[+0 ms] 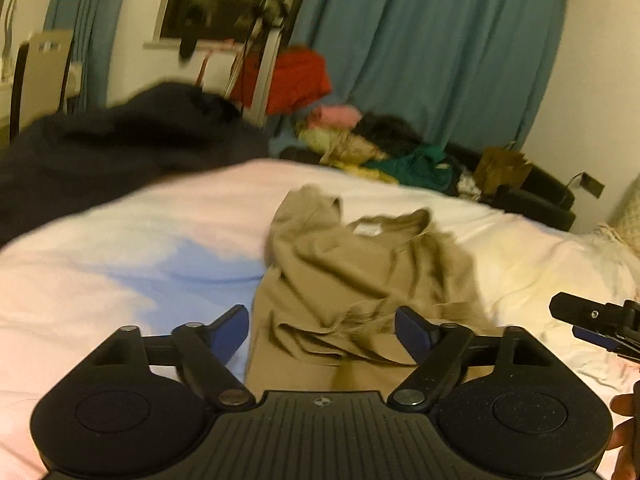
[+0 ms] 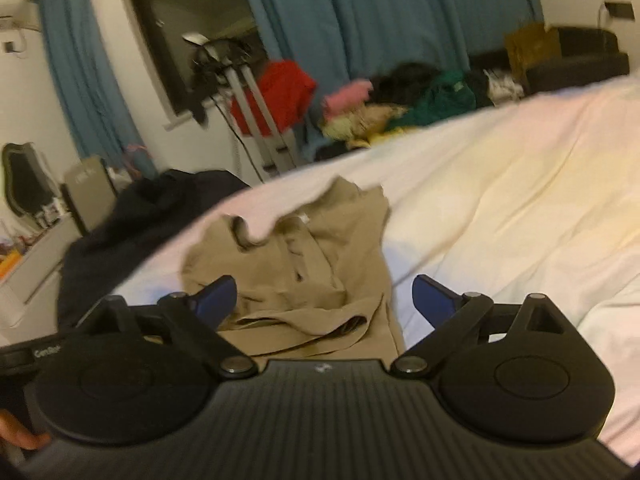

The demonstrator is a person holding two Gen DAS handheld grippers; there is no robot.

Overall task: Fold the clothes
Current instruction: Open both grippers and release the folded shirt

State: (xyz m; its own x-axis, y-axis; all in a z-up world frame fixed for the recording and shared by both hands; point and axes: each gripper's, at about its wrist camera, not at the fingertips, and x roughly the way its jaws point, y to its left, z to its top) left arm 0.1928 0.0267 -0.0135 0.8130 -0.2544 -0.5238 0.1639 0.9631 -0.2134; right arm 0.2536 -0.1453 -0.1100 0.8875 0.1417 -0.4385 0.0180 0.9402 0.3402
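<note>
Khaki T-shirt lies crumpled, soft folds, on the white bed sheet. My left gripper and right gripper: fingers wide, holding nothing.

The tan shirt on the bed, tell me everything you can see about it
The tan shirt is a soft, plain beige garment that looks like cotton, lying crumpled and unfolded on the white bedsheet. Its neckline, with a pale label inside, faces away from the cameras, and one sleeve is bunched up at the far left. Folds overlap across its middle. The open left gripper and the open right gripper are near its front edge; neither visibly grips it.
</note>
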